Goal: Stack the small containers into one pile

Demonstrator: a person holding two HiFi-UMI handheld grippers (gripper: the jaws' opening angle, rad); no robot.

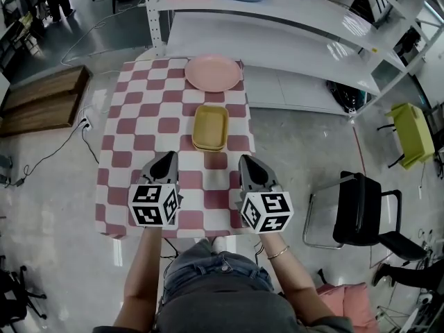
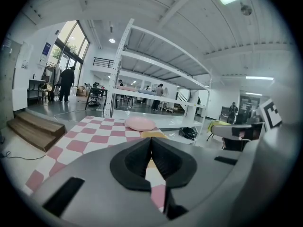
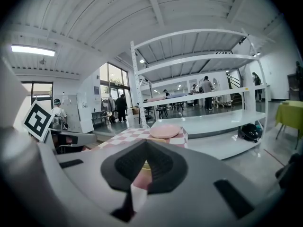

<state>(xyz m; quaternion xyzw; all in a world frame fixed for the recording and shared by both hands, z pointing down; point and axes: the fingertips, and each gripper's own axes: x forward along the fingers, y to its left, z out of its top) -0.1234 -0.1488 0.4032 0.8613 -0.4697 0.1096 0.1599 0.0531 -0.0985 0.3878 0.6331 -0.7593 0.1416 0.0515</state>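
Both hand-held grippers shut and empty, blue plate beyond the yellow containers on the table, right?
No. The plate beyond the yellow containers is pink, as the head view shows. The left hand-held gripper and right hand-held gripper are shut and empty.

A red-and-white checked tablecloth point(image 1: 139, 127) looks like matt woven fabric. The stacked yellow rectangular containers point(image 1: 210, 127) and the pink round plate point(image 1: 213, 73) look like smooth plastic with a dull sheen. The left claw point(image 2: 151, 141) is matt grey plastic with black pads point(image 2: 135, 162). The white metal shelving point(image 1: 291, 19) is glossy, the grey floor point(image 1: 291, 137) is polished and reflective, and the brown wooden platform point(image 1: 41, 99) is matt.
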